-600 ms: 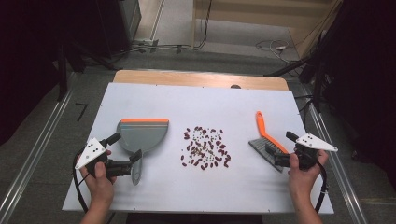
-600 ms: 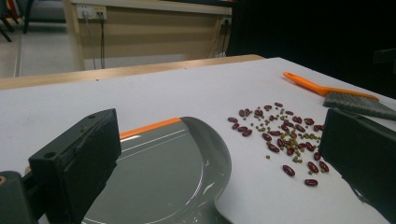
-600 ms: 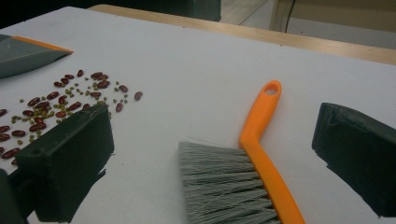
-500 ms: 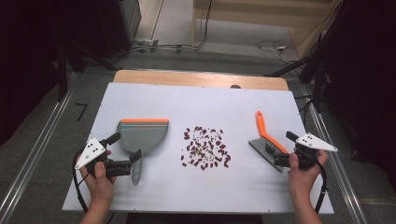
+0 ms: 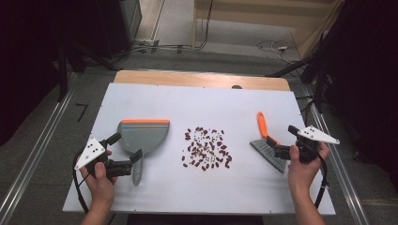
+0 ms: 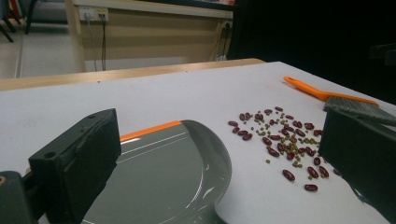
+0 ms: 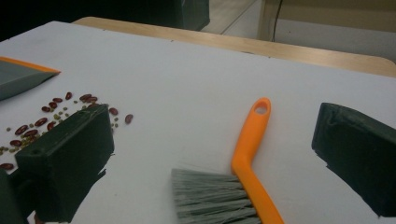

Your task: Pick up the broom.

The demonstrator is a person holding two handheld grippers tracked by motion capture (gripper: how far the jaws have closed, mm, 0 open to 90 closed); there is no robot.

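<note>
A pile of beans (image 5: 205, 148) lies mid-table. The left gripper (image 5: 129, 161), jaws apart, straddles the dustpan (image 5: 143, 136) handle; the right gripper (image 5: 277, 146), jaws apart, frames the brush (image 5: 266, 140), seemingly ready to grasp for sweeping.

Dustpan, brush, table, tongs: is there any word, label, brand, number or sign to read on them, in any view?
None: no readable text in any view.
Dustpan: plain grey with an orange edge, no lettering visible.
Brush: orange handle with a hanging hole, no marking visible.
Table: plain white top.
Left tongs and right tongs: no marks.
</note>
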